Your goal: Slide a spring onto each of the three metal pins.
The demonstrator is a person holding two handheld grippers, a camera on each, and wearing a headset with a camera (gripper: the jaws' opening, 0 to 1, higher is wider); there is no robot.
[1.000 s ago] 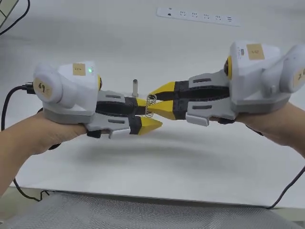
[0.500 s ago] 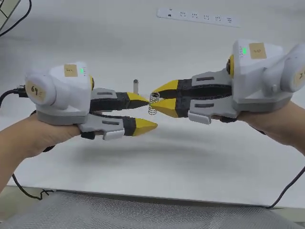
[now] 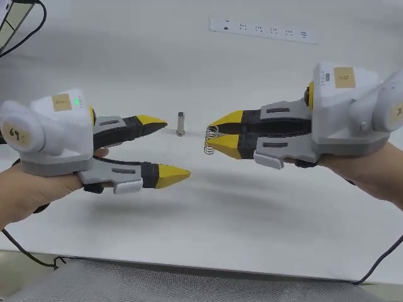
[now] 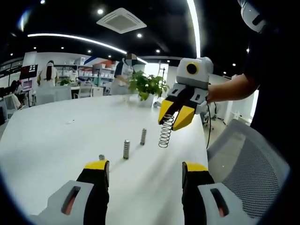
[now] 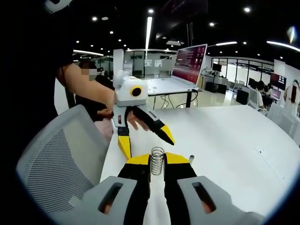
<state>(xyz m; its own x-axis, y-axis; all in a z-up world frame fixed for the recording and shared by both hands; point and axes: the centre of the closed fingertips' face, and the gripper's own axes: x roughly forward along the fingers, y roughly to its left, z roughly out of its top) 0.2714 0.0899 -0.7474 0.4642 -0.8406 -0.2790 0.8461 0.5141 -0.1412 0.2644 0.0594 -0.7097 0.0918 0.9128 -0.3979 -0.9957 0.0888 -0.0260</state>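
Right gripper [image 3: 211,137]: jaws clenched on a coil spring [image 3: 210,144], pinched near its upper end between the yellow tips. The free length hangs below them, slightly tilted, above the white table [image 3: 252,207]. In the right gripper view we see the same spring standing up between the two closed tips. Left gripper [image 3: 167,146]: released, jaws spread wide. It faces the right gripper tip to tip, with a clear gap between them. In the head view we note one upright metal pin [image 3: 181,123] on the table behind that gap. It stands just left of the spring and apart from it. In the left gripper view we count three upright pieces in a row ahead of the open jaws. Nearest is a short stub [image 4: 101,157], then a taller post [image 4: 126,149], then a farther post [image 4: 143,136]. Both posts have a ribbed outline, but we cannot tell for certain whether that is a coil on a pin. We also cannot match the head-view pin to any one of the three. The held spring hangs to the right of this row, touching none of it. Further out, a power strip [image 3: 263,29] lies near the far edge of the table. A mesh chair back [image 5: 51,164] stands at the near side, and a potted plant [image 4: 147,84] sits beyond the table.
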